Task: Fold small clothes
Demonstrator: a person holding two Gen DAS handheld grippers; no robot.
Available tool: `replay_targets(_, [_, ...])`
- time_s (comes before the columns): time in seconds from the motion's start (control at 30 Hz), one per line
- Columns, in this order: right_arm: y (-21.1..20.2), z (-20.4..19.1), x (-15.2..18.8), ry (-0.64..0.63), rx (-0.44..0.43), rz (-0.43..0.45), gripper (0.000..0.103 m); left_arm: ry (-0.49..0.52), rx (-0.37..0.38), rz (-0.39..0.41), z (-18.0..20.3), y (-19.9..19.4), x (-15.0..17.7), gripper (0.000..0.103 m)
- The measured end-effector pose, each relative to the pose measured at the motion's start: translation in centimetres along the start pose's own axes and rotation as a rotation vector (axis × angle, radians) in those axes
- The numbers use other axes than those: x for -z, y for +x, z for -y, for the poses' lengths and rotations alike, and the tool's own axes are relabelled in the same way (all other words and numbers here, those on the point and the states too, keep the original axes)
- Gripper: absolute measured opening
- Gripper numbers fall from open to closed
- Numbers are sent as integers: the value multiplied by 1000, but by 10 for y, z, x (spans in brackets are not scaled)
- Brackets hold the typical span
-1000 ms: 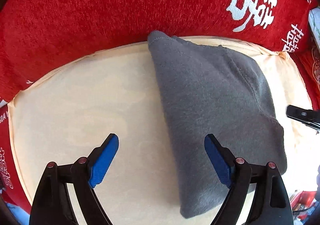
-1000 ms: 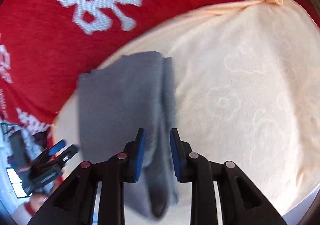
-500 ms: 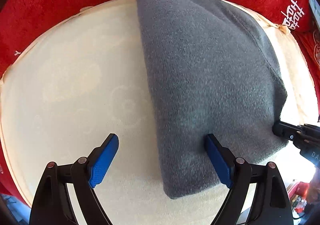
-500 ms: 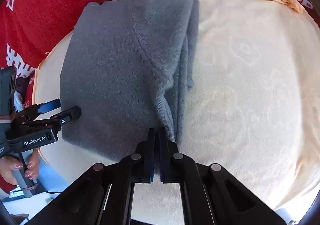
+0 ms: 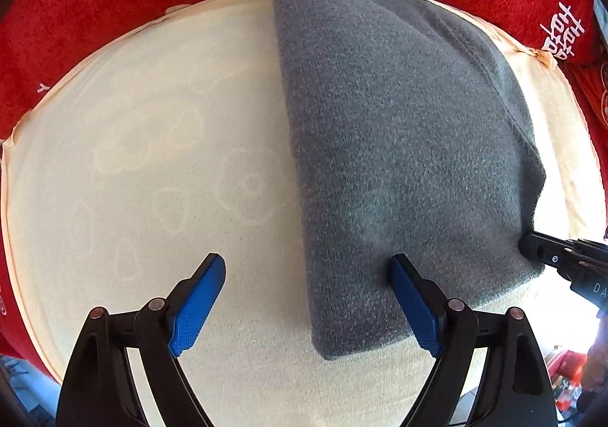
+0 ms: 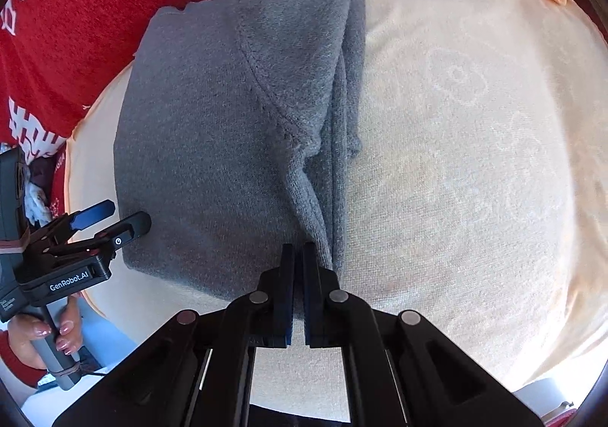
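Lying folded on the cream cushion, the grey garment is pinched at its near edge by the right gripper; the left gripper gapes wide, holding nothing.

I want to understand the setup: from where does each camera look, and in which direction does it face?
Left wrist: sits on the open left gripper, faces down at the grey garment on the cream cushion.
Right wrist: on the right gripper, shut on the garment's edge; a hand shows.
Shared: garment, cushion, both grippers.
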State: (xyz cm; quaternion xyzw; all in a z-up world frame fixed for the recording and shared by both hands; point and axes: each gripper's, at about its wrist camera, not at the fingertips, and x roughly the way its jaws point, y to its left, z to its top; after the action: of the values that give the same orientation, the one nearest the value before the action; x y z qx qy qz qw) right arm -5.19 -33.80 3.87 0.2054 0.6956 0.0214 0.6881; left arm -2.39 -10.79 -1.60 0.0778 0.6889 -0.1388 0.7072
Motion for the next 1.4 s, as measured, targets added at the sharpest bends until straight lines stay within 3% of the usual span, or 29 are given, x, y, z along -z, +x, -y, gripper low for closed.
replay_targets(0.5, [-12,-28,29,76,99,10,7,-7,-11,15,-57,-45,47,88])
replay_targets(0.67, [-13,-33,48,124,96,15,7,6,-6,17,-65,-51,58,88])
replay_targets(0.93, [-32,-32,62,205,74,93,8,26,71,41,-72,-59,69,88])
replay_targets(1.07, [-38,-28,56,241,41,117,23,-42,131,87,-84,-67,69,88])
replay_targets(1.13, [-41,-24,48,257,8,129,33,-77,156,103,-90,-70,66,103])
replay_targets(1.17, [-43,-21,41,260,-8,136,39,-84,162,105,-87,-68,60,103])
replay_targets(1.4, [-29,1,-30,249,-100,151,39,-155,119,69,-85,-60,28,103])
